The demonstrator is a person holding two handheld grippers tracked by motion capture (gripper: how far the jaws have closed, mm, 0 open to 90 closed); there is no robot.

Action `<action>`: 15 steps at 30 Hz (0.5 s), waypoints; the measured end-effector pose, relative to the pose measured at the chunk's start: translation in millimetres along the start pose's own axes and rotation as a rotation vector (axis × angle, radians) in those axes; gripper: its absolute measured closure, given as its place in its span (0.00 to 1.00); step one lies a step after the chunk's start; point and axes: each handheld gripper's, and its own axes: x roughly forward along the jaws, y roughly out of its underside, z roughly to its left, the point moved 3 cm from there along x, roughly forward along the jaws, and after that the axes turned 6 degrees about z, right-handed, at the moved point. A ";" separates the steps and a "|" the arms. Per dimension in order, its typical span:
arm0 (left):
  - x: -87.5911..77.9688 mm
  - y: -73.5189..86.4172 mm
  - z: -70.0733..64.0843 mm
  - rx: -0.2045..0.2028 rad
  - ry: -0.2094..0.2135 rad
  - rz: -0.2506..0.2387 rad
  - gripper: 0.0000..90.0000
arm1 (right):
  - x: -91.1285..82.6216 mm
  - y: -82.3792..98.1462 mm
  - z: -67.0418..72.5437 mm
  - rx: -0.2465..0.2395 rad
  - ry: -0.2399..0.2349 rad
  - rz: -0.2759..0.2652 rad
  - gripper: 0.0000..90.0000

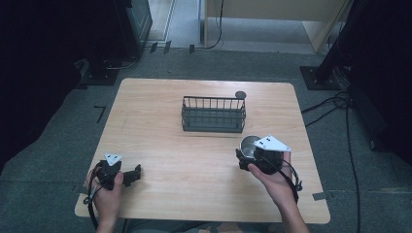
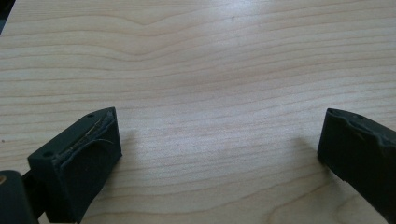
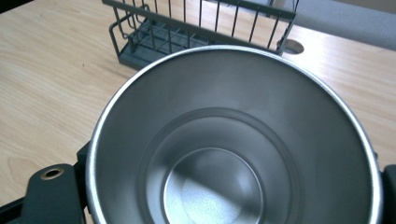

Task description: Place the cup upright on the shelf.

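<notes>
The right claw (image 1: 245, 156) gripped a shiny round steel cup (image 3: 233, 140) near the right edge of the pale wooden table (image 1: 194, 150), just in front of a dark wire basket (image 1: 214, 114). The left claw (image 2: 219, 154) stood wide apart over bare wood.

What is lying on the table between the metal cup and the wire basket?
Nothing: in the high view, bare wooden table separates the metal cup, held in the right gripper, from the wire basket. The right gripper view agrees.
</notes>
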 end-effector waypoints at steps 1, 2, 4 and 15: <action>0.0 0.0 0.0 0.000 0.000 0.000 0.00 | 0.6 -1.7 0.3 0.002 -0.001 0.001 0.20; 0.0 0.0 0.0 0.000 0.000 0.000 0.00 | 1.7 -4.0 0.4 -0.002 0.000 -0.003 0.20; 0.0 0.0 0.0 -0.001 0.000 -0.001 0.00 | 3.7 -8.5 0.8 -0.007 -0.001 -0.007 0.20; 0.0 0.0 0.0 0.000 0.000 0.000 0.00 | 16.1 -31.6 -4.3 -0.006 0.007 -0.022 0.20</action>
